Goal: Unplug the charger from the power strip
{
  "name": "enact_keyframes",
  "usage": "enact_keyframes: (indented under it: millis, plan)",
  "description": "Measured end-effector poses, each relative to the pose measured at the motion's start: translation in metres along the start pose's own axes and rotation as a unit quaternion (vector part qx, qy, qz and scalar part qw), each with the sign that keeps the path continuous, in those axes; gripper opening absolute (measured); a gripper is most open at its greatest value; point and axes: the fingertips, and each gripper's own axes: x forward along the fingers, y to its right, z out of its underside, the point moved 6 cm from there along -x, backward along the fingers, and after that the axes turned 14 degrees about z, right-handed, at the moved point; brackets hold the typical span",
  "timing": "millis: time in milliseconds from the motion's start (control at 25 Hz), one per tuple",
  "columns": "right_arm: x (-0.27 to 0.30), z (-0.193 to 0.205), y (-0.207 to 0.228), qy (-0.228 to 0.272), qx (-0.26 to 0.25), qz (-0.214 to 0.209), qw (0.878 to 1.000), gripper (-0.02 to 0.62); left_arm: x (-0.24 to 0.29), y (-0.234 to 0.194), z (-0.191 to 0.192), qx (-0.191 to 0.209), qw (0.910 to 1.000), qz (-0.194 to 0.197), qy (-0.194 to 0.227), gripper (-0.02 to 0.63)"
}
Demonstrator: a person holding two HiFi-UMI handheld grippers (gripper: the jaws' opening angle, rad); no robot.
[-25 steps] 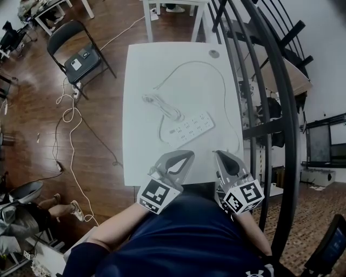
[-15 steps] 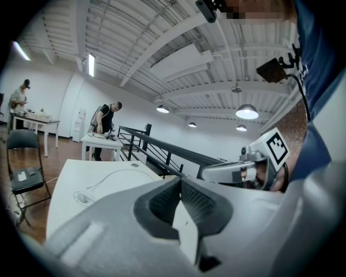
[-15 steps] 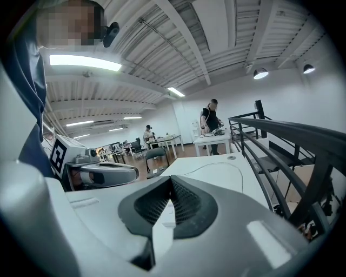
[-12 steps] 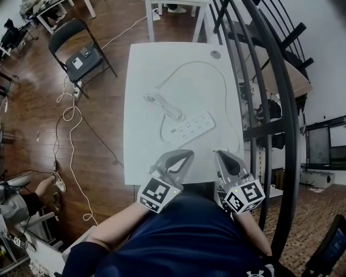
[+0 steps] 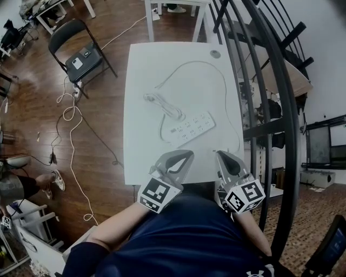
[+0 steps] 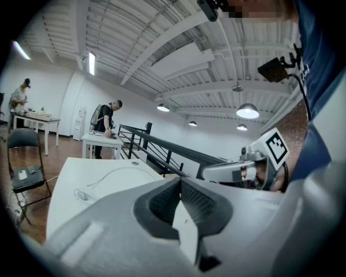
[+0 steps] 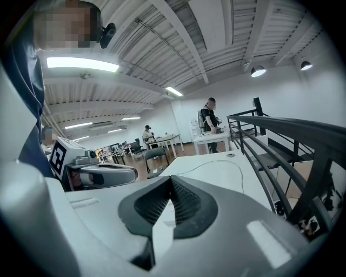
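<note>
A white power strip (image 5: 189, 129) lies slanted in the middle of the white table (image 5: 140, 157). A white cable with a coiled bundle (image 5: 158, 101) runs to its left end; I cannot make out the charger's plug. My left gripper (image 5: 182, 156) and right gripper (image 5: 220, 156) hover side by side over the table's near edge, short of the strip. Both are shut with nothing between the jaws. In the left gripper view the pads (image 6: 174, 201) meet, with the table and the thin cable (image 6: 116, 171) beyond. In the right gripper view the pads (image 7: 172, 201) also meet.
A black folding chair (image 5: 81, 57) with small items stands left of the table. Loose cables (image 5: 69, 116) trail over the wooden floor. A black railing (image 5: 270, 108) runs close along the table's right side. Another table (image 5: 173, 4) stands beyond. A bystander's foot (image 5: 54, 181) shows at left.
Both grippers stay where they were, still shut. The bystander at the lower left has moved off toward the left edge of the head view.
</note>
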Motion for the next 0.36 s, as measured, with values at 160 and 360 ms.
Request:
enact_keyframes:
  millis: [160,360]
  plan:
    - [0.0004,-0.0002,-0.0005,-0.002,0.003,0.000,1.000,0.011,-0.0009,-0.0007,-0.0009,-0.002,1.0000,-0.001,-0.001,0.006]
    - [0.0001,0.0008,-0.0022,-0.001,0.003,-0.001,1.000,0.011,-0.0021,-0.0001,0.0024,-0.003,1.0000,-0.002,-0.003,0.006]
